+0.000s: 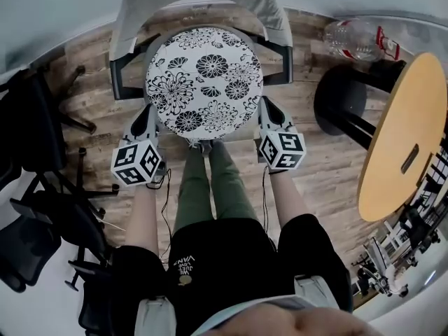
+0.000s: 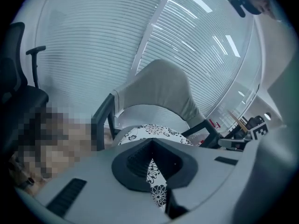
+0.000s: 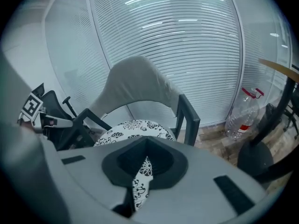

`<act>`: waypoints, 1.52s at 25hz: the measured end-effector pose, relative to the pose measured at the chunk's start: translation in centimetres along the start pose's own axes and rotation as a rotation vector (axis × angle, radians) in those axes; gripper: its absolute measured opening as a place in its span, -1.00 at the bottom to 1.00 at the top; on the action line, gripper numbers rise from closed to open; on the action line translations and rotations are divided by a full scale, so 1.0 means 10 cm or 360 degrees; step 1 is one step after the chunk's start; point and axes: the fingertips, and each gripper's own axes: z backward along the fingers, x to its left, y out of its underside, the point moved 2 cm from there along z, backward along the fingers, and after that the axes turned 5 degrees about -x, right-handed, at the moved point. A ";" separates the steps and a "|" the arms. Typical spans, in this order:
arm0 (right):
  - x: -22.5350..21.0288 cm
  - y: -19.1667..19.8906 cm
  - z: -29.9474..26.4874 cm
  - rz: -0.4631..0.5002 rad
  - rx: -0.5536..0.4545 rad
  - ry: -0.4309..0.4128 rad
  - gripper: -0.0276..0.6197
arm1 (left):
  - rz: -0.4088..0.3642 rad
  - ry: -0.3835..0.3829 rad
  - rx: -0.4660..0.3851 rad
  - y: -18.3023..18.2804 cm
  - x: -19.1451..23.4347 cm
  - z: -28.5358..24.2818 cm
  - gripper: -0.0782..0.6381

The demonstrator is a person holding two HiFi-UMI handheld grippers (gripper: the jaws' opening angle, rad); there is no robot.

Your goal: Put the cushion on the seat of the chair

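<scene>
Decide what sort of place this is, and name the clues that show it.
Probably an office or meeting room: a wall of slatted blinds, black office chairs on spoked bases at the side, and a round wooden table on a wood-look floor.

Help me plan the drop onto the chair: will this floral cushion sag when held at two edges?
Probably not much: the cushion looks flat and round though pinched only by the left tool and right tool. Its edge squeezes thin between closed jaws, so likely soft and light.
</scene>
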 end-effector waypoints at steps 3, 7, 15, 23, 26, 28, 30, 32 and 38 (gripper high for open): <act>0.04 -0.11 0.08 0.0004 -0.0030 -0.0002 -0.86 | -0.0004 0.0008 -0.0027 -0.10 -0.05 0.08 -0.75; 0.11 -0.28 0.21 0.0002 -0.0081 -0.0013 -0.86 | -0.0017 0.0026 -0.0074 -0.26 -0.15 0.21 -0.75; 0.27 -0.64 0.52 0.0002 -0.0192 -0.0056 -0.86 | -0.0054 0.0086 -0.0150 -0.53 -0.41 0.51 -0.75; 0.43 -1.00 0.82 0.0015 -0.0298 -0.0075 -0.86 | -0.0079 0.0149 -0.0216 -0.80 -0.63 0.81 -0.75; 0.52 -1.13 0.94 0.0026 -0.0339 -0.0099 -0.86 | -0.0099 0.0168 -0.0253 -0.92 -0.69 0.93 -0.75; 0.56 -1.22 1.02 0.0040 -0.0363 -0.0116 -0.86 | -0.0115 0.0175 -0.0279 -1.00 -0.74 1.01 -0.75; 0.60 -1.30 1.09 0.0060 -0.0386 -0.0131 -0.86 | -0.0123 0.0181 -0.0302 -1.06 -0.78 1.08 -0.75; 0.63 -1.37 1.16 0.0073 -0.0410 -0.0137 -0.86 | -0.0126 0.0188 -0.0319 -1.11 -0.82 1.15 -0.75; 0.69 -1.54 1.41 0.0088 -0.0488 -0.0140 -0.86 | -0.0184 0.0223 -0.0373 -1.27 -0.98 1.38 -0.75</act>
